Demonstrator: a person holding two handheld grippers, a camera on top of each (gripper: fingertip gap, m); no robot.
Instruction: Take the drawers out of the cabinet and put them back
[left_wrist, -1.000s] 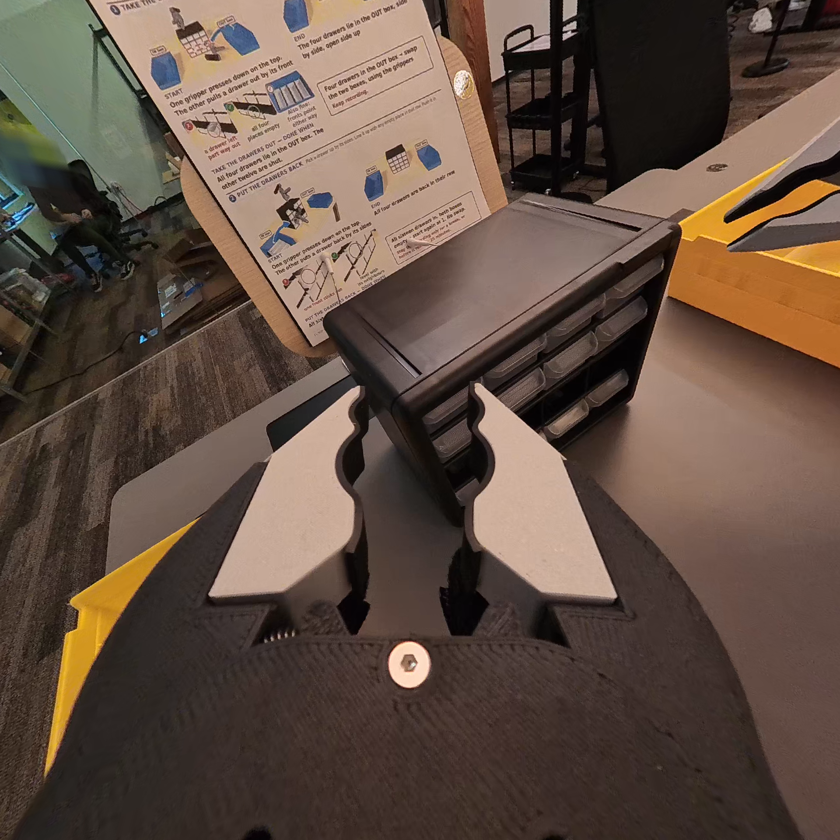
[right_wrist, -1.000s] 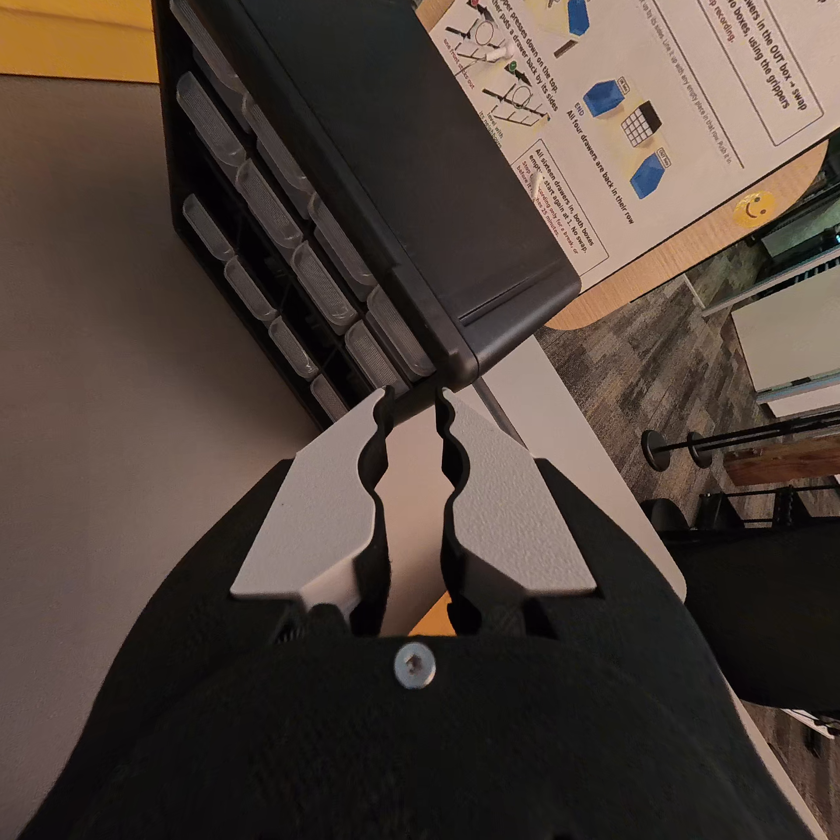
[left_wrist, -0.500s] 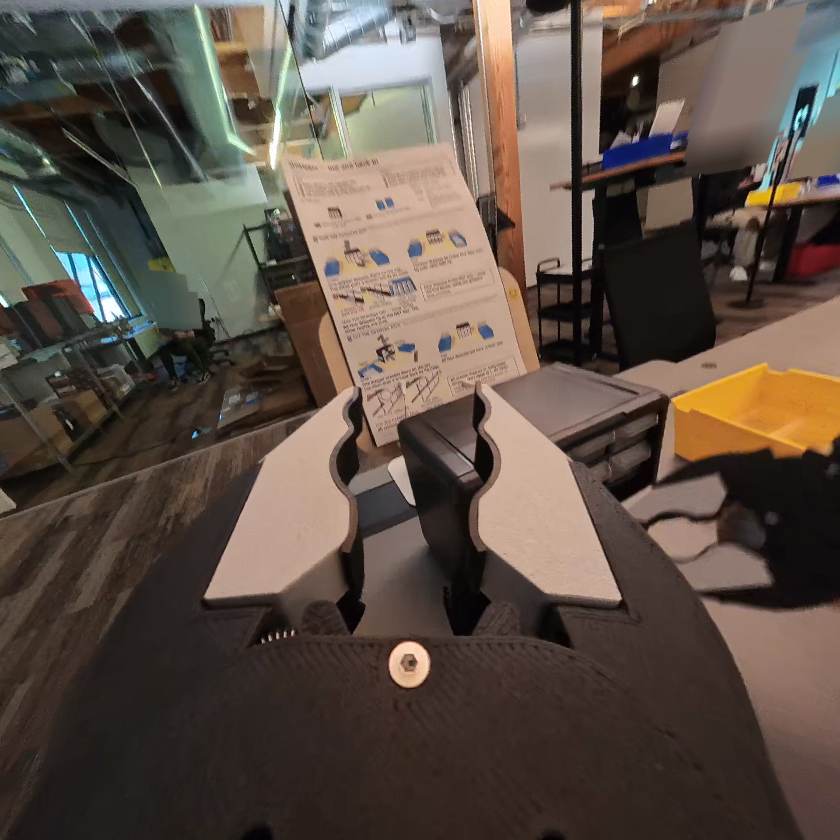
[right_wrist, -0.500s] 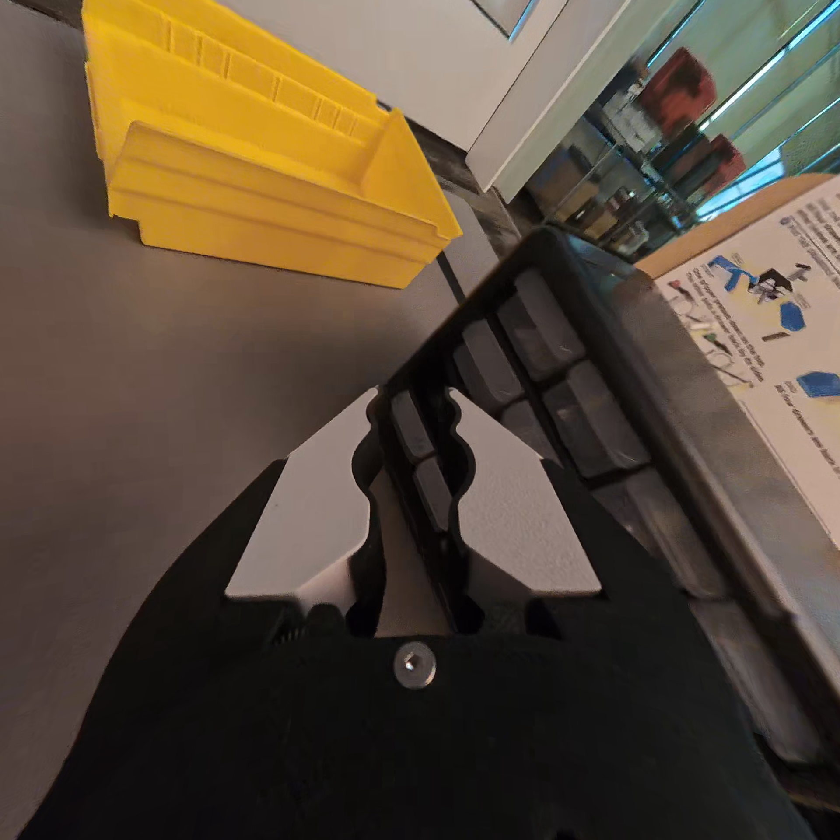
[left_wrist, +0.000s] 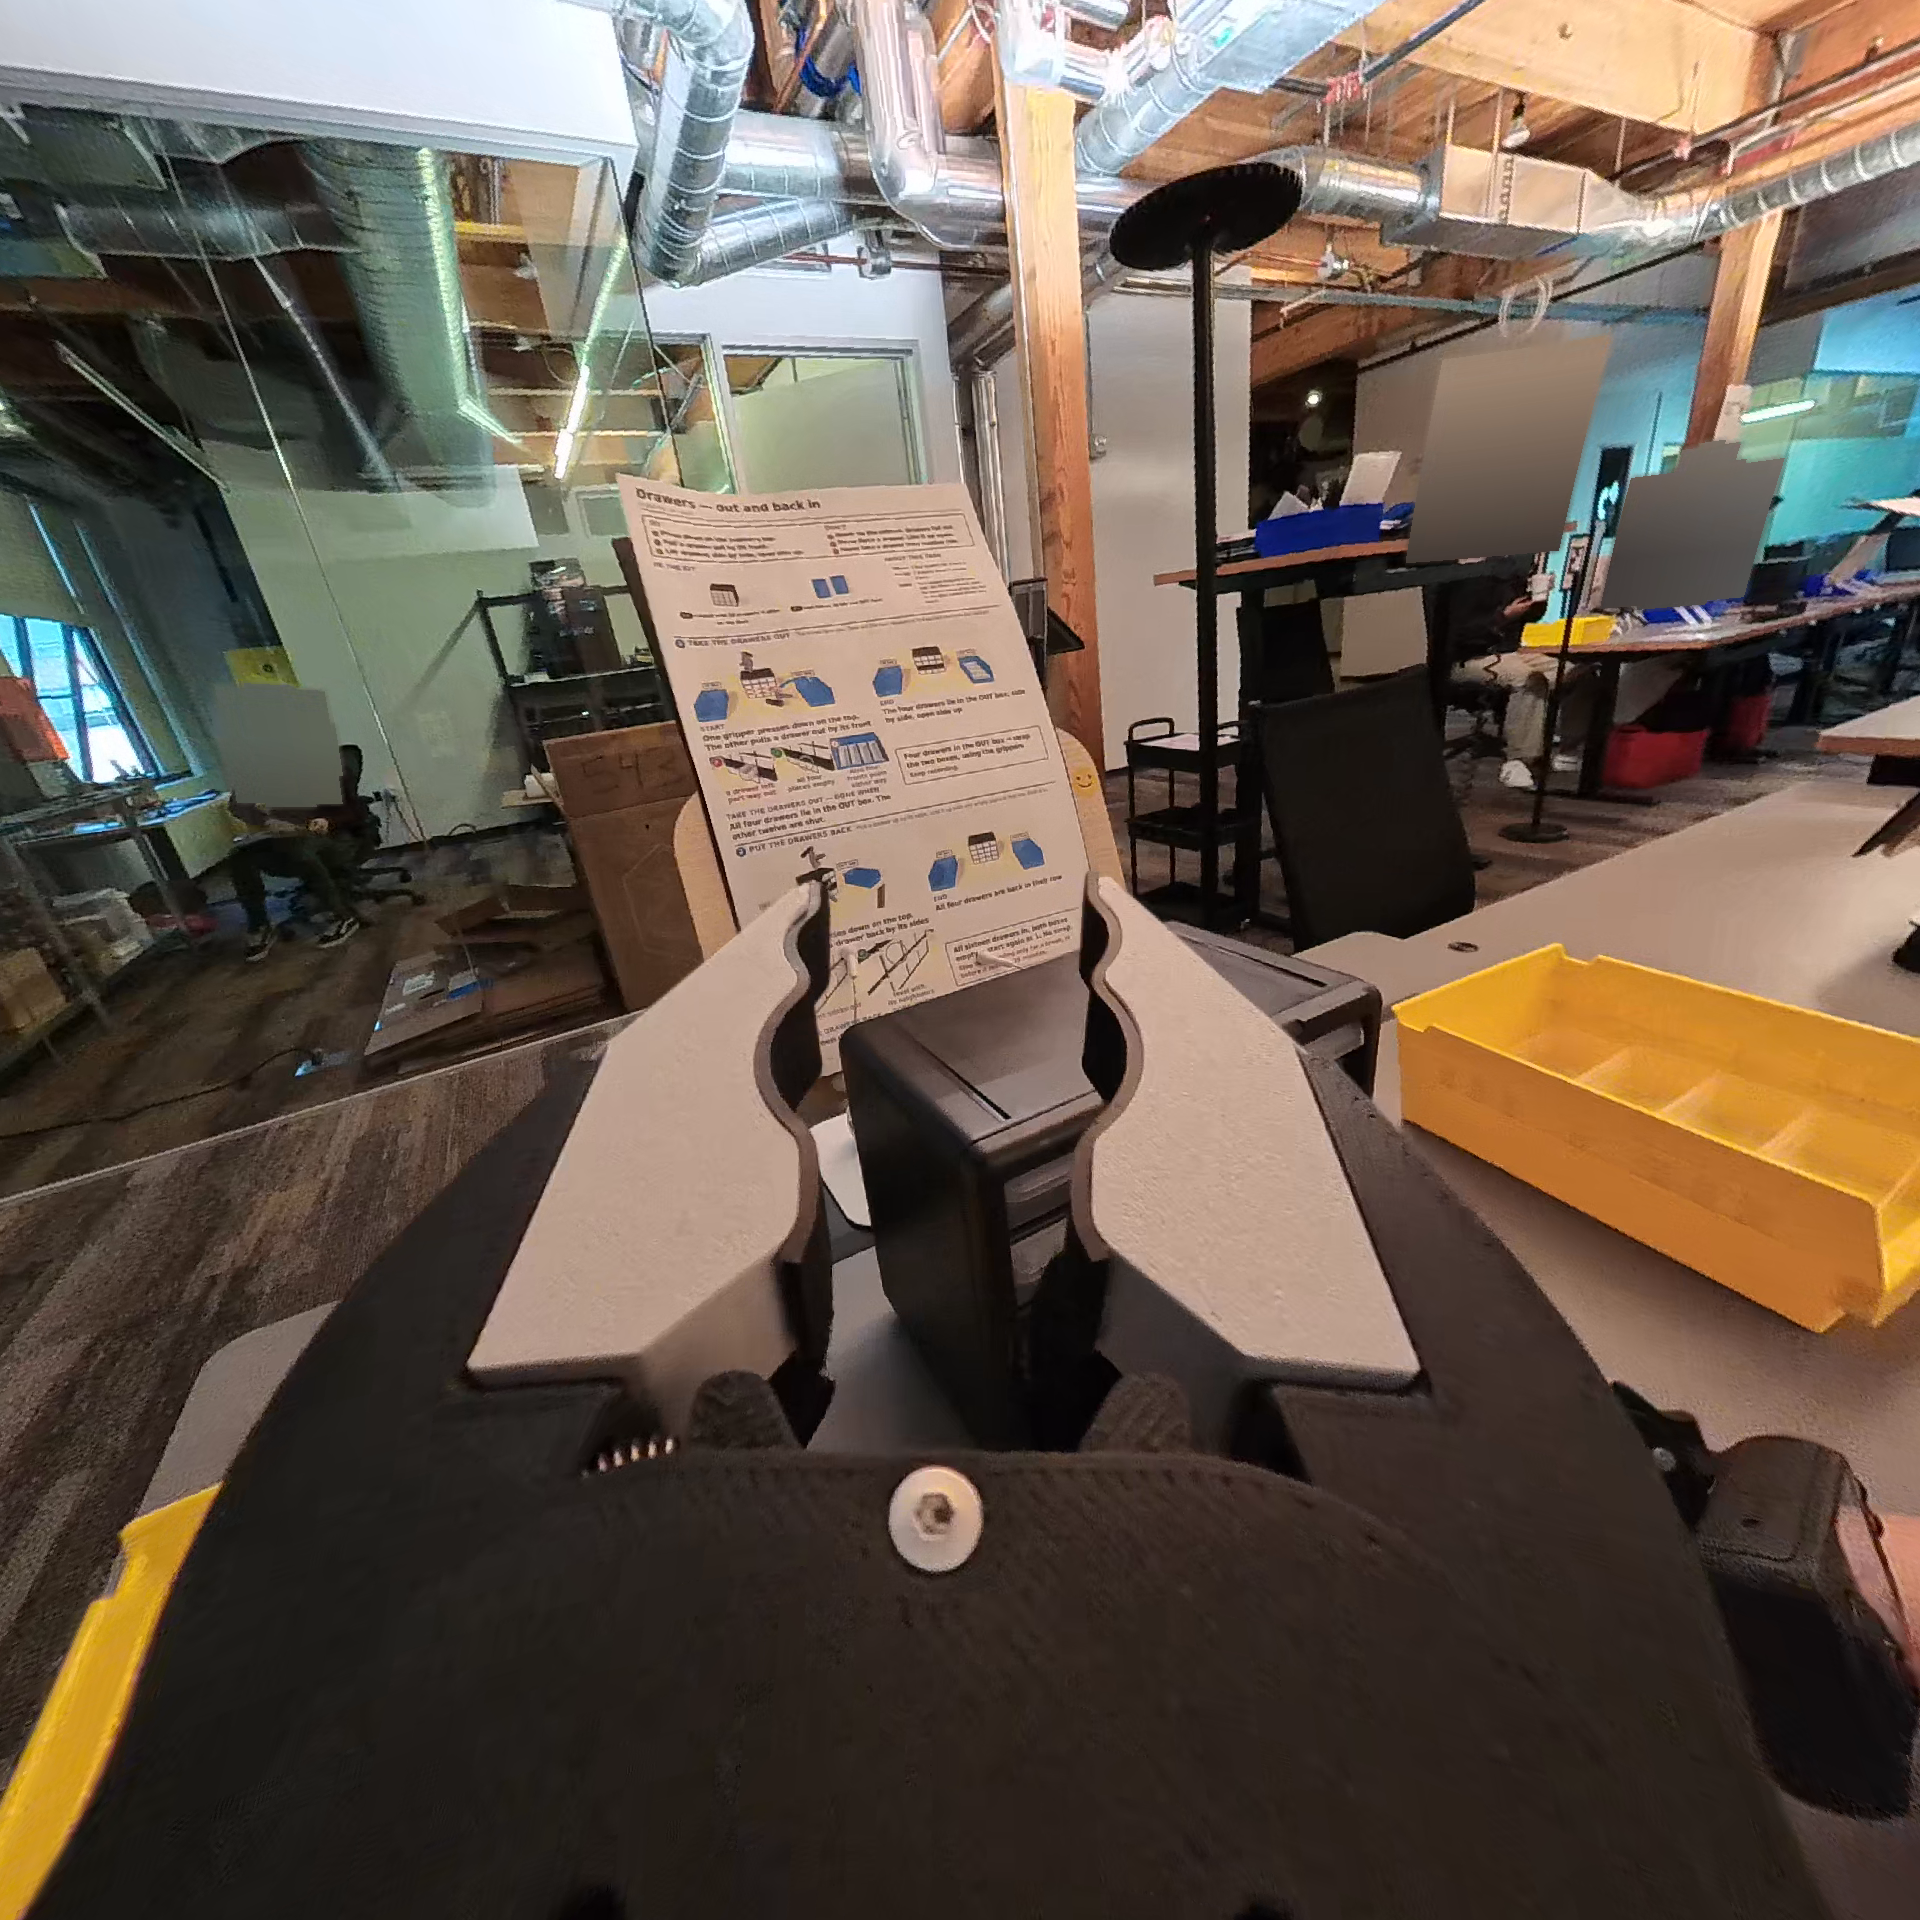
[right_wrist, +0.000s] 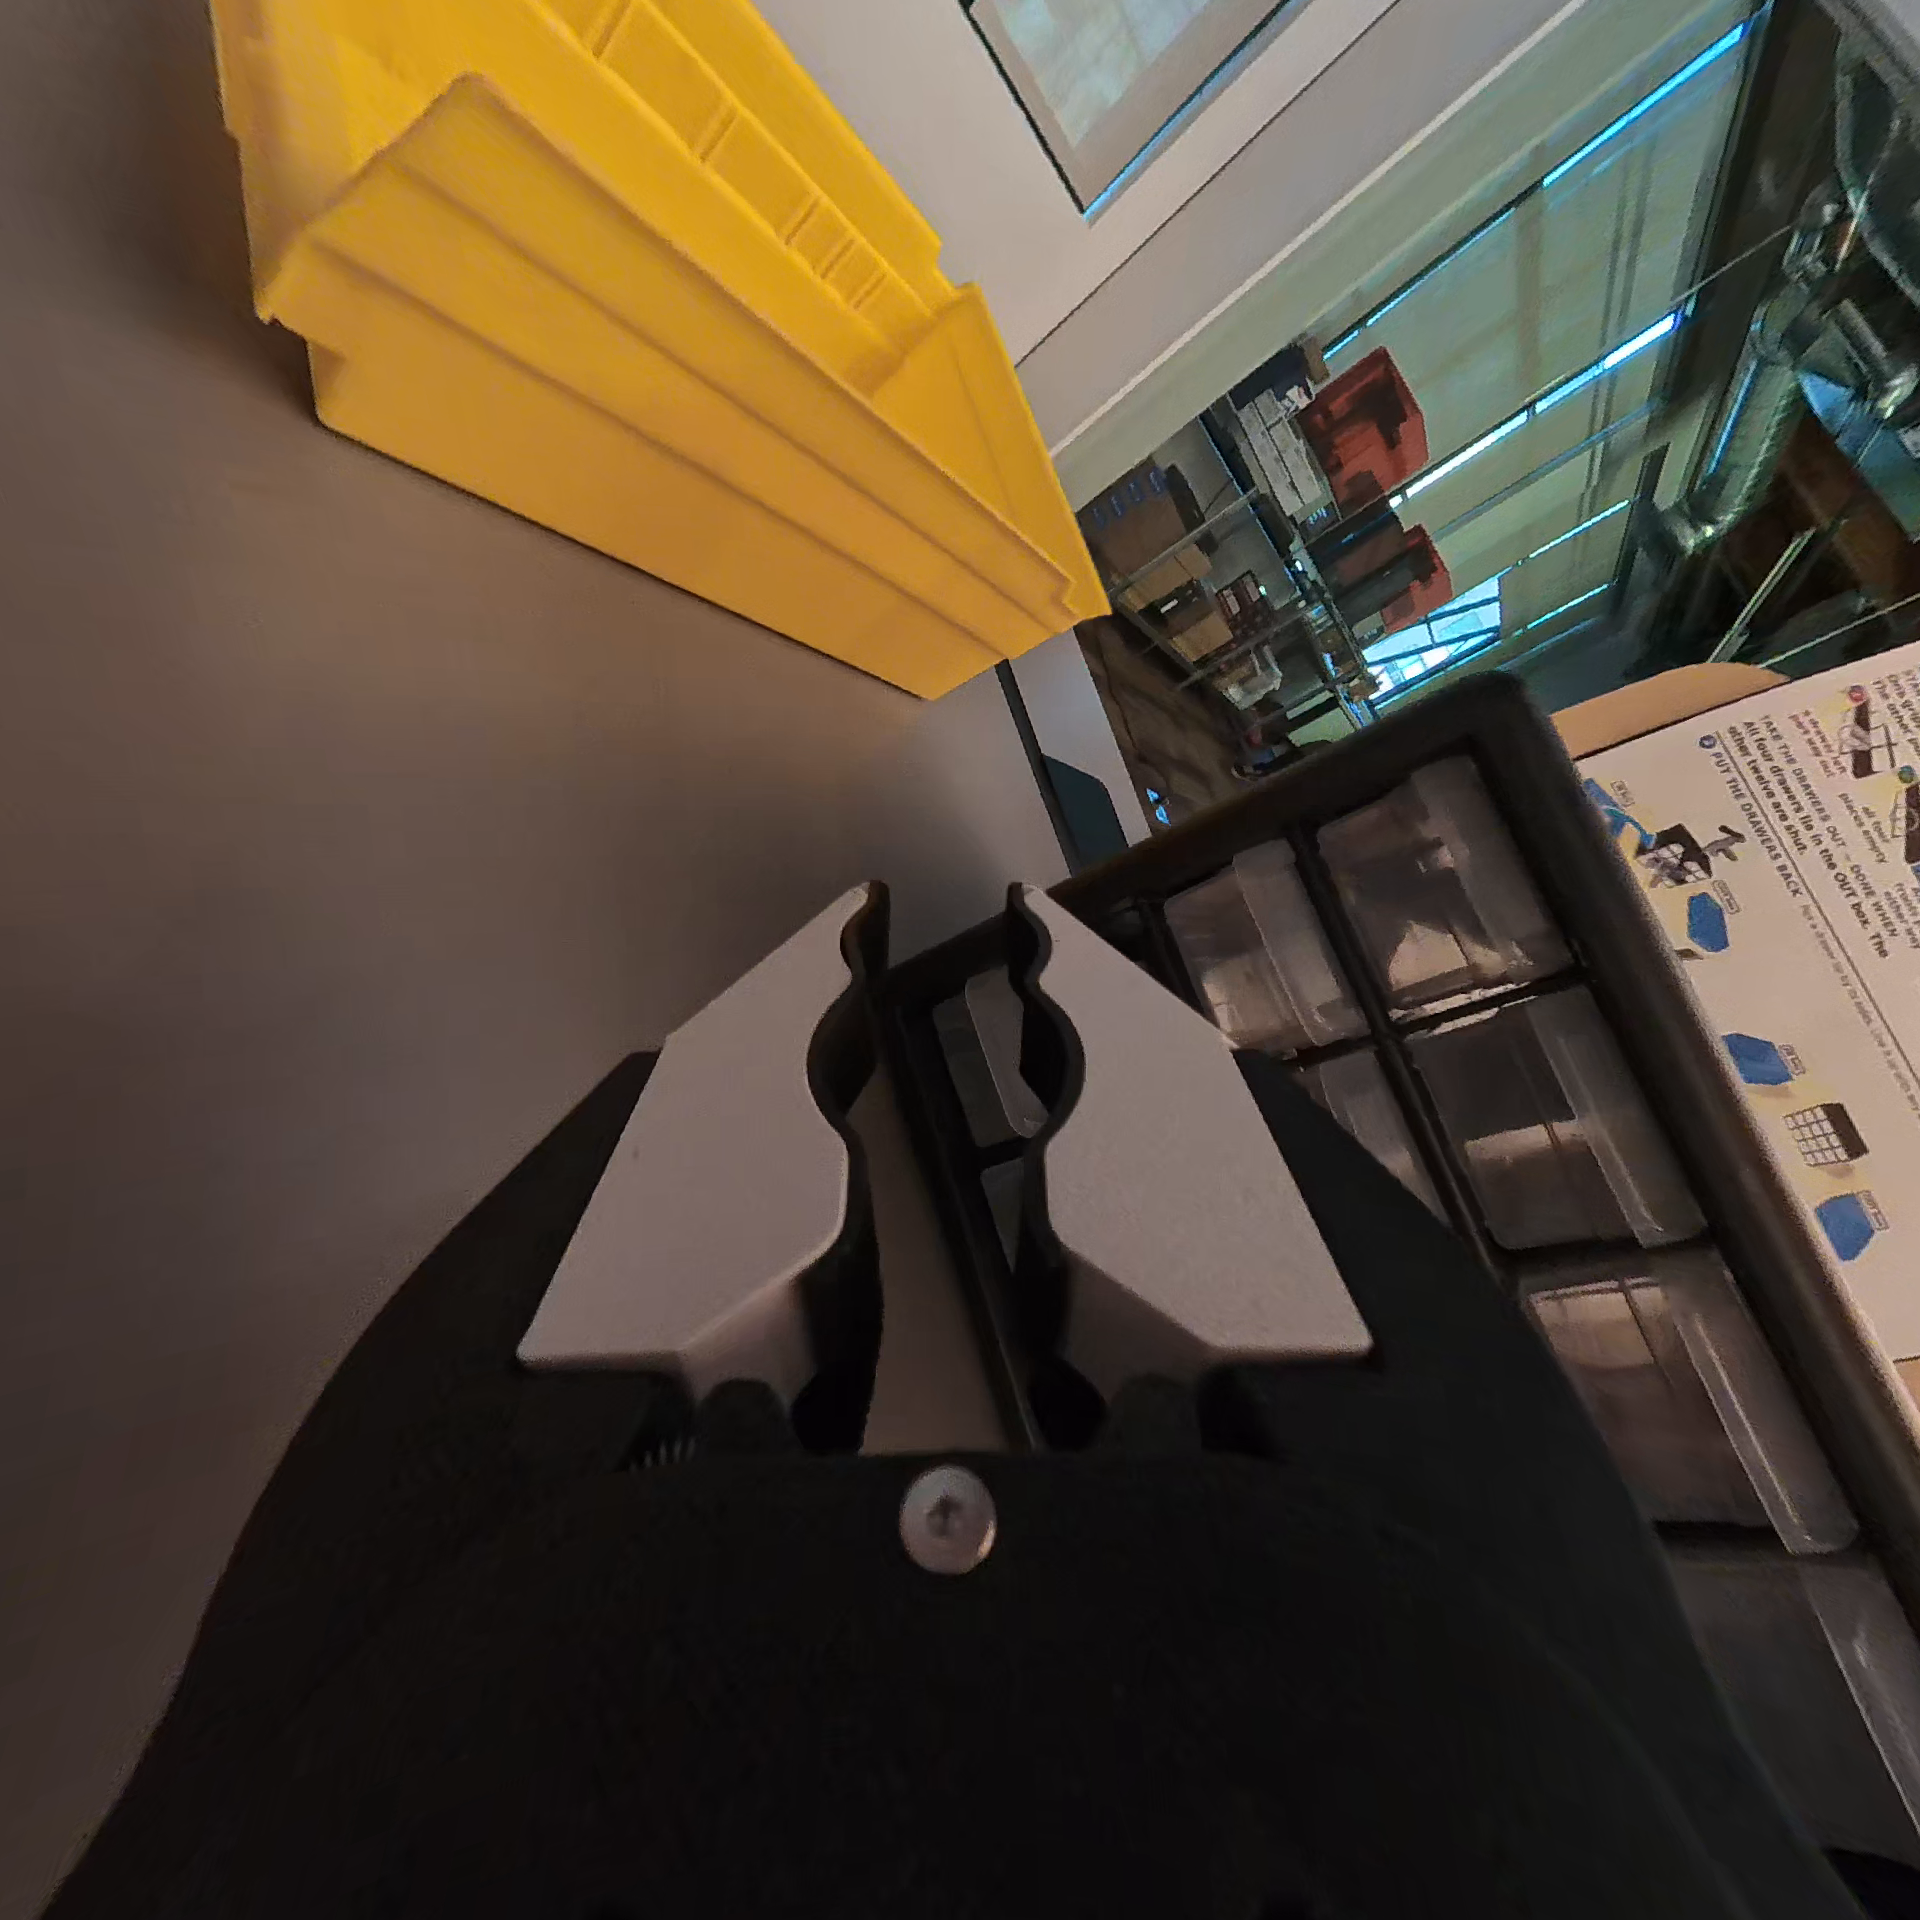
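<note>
You worked at a grey table (left_wrist: 1714, 914) in an open workshop with wooden posts and bare ducts overhead. The black cabinet (left_wrist: 966, 1153) stood on the table, just in front of your left gripper (left_wrist: 948, 914), with its near corner showing between the fingers. That gripper's fingers were spread wide and held nothing. In the right wrist view the cabinet's (right_wrist: 1538, 748) front faced you, its clear drawers (right_wrist: 1444, 883) sitting in their slots. Your right gripper (right_wrist: 940, 904) was close to the cabinet's front at its edge, fingers narrowly apart around a drawer handle (right_wrist: 982, 1060); I cannot tell whether they touched it. A yellow tray (left_wrist: 1662, 1122) lay to the cabinet's right, and another yellow tray (left_wrist: 73, 1725) showed at the near left. An instruction sheet (left_wrist: 852, 748) stood behind the cabinet.
</note>
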